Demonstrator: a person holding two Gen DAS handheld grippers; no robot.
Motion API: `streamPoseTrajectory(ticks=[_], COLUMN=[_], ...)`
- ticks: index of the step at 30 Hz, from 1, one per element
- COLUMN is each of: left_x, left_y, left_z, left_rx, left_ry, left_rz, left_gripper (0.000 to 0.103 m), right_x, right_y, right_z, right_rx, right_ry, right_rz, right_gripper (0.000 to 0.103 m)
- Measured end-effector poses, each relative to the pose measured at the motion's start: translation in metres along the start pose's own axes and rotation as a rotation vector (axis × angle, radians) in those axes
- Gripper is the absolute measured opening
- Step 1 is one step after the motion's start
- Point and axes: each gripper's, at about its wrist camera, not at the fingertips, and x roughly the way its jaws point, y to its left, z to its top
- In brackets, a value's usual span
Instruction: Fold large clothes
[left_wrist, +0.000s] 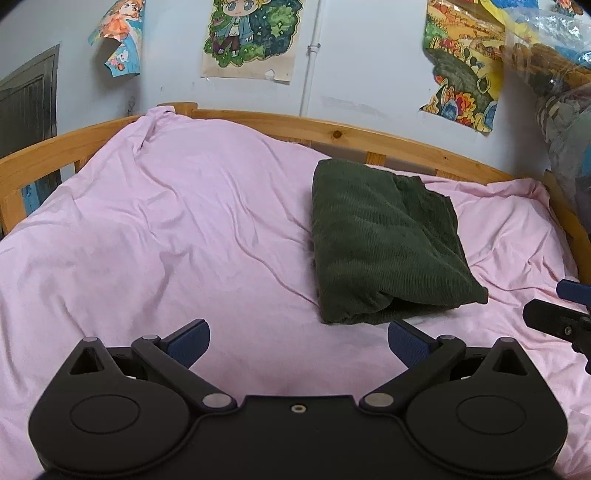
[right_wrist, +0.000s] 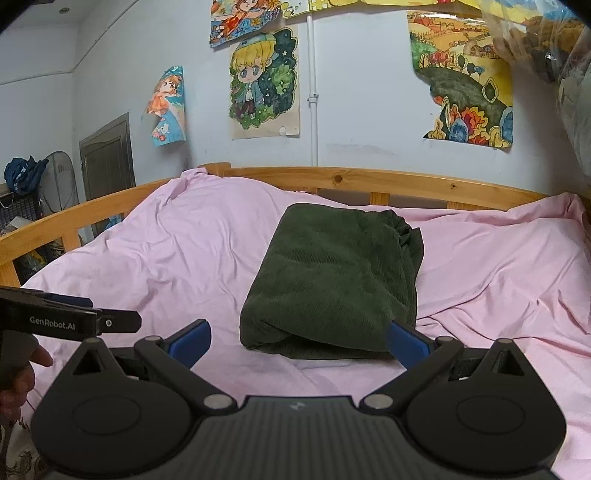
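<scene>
Your left claw (left_wrist: 298, 341) hangs low over the near part of the pink sheet (left_wrist: 166, 240), its blue pads (left_wrist: 190, 341) spread wide with nothing between them. To its right and farther off, the dark green garment (left_wrist: 384, 243) lies folded into a thick rectangular bundle on the bed, right of centre, its far end close to the wooden bed rail (left_wrist: 332, 131). Your right claw (right_wrist: 298, 341) is spread just as wide and empty; its right pad (right_wrist: 406, 341) sits at the bundle's near right corner, though you cannot tell whether it touches. Drawings (right_wrist: 264, 83) hang on the wall beyond.
</scene>
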Motion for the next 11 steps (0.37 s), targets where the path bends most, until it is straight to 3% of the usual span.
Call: streamPoseTrajectory(ticks=[3, 11], left_x=[0.0014, -0.0013], left_y=[-0.0045, -0.0101], left_z=[0.0011, -0.0011], left_rx=[0.032, 0.072], left_ry=[0.031, 0.023], left_rz=[0.015, 0.023], left_gripper=[0.102, 0.102], right_x=[-0.0002, -0.0022], right_y=[0.0011, -0.0003], right_z=[-0.0004, 0.0000], right_rx=[-0.004, -0.003], right_ry=[0.001, -0.003], right_rz=[0.001, -0.001], right_gripper=[0.103, 0.103])
